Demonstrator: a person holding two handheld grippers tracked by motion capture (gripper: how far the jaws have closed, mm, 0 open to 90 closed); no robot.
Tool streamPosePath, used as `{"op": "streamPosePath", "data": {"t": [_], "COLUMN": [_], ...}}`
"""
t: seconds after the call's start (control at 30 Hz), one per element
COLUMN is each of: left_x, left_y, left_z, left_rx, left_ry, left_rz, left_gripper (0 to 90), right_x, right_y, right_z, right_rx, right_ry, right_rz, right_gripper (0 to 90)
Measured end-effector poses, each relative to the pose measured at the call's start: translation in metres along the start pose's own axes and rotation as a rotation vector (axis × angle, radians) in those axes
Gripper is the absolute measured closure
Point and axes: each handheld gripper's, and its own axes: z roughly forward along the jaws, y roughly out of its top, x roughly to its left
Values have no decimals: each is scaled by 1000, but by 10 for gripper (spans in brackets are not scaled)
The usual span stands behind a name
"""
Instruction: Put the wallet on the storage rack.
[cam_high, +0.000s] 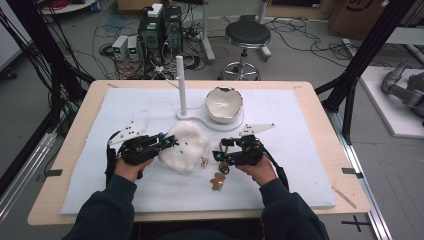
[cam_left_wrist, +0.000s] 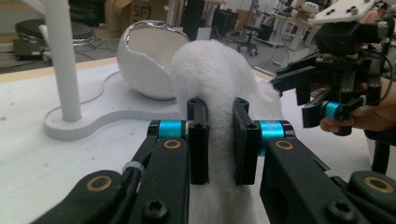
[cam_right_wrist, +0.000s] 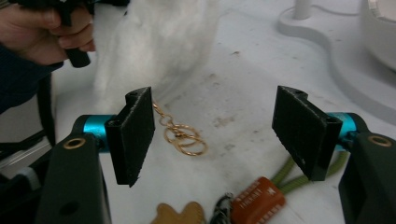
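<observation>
Left gripper view: left gripper (cam_left_wrist: 218, 140) is pinching soft, light pompom (cam_left_wrist: 219, 74) mid-fluff; right gripper (cam_right_wrist: 219, 135) is gaping wide, empty.

A light wooden tabletop (cam_high: 320, 107) stands on a grey floor (cam_high: 300, 55), with a pale blue-white mat (cam_high: 295, 150) covering most of its surface. Black frame posts (cam_high: 367, 47) rise at both sides of it, the left ones carrying bundles of black cable (cam_high: 37, 60). Beyond the far edge, a round black stool (cam_high: 247, 34) with a chrome base stands near two dark computer towers (cam_high: 161, 31) and small grey boxes (cam_high: 126, 46) (loose wires sprawl across the floor around them). Cardboard boxes (cam_high: 357, 15) sit at the upper right. A white platform (cam_high: 395, 107) at the right edge bears a grey machine part (cam_high: 407, 85). The light is even and soft.
</observation>
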Motion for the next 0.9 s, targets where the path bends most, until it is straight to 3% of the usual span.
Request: {"op": "streamPosePath", "data": {"t": [0.07, 0.23, 0.33, 0.37, 0.4, 0.5, 0.63, 0.7, 0.73, 0.8, 0.9], "left_x": [-1, -2, -3, -3, -3, -2, 0, 1, 5, 7, 19], "left_y": [2, 3, 3, 2, 2, 2, 2, 2, 1, 1, -4], "left_z": [4, 8, 10, 11, 11, 10, 8, 8, 7, 6, -6], "left_rx": [0, 0, 2, 8, 8, 8, 7, 21, 35, 41, 34], "left_ry": [-14, -31, -45, -56, -56, -59, -60, -27, 19, 41, 134], "left_rz": [17, 22, 32, 35, 35, 27, 13, 7, -32, -42, -55], "left_gripper": [790, 789, 788, 788, 789, 788, 779, 737, 588, 454, 395], "right_x": [1, -1, -2, -1, -1, 3, 6, 7, 5, 5, 0], "right_y": [3, 8, 8, 8, 8, 10, 14, 18, 22, 23, 32], "right_z": [8, 17, 21, 23, 23, 24, 22, 20, 19, 17, 8], "right_rx": [-2, 3, 7, 10, 10, 9, -6, 1, -16, -24, -58], "right_ry": [40, 76, 107, 123, 123, 176, 170, 151, 139, 128, 78], "right_rz": [2, 11, 7, -2, -2, -25, -55, -81, -96, -103, -116], "right_gripper": [350, 371, 431, 509, 509, 720, 775, 785, 791, 792, 793]}}
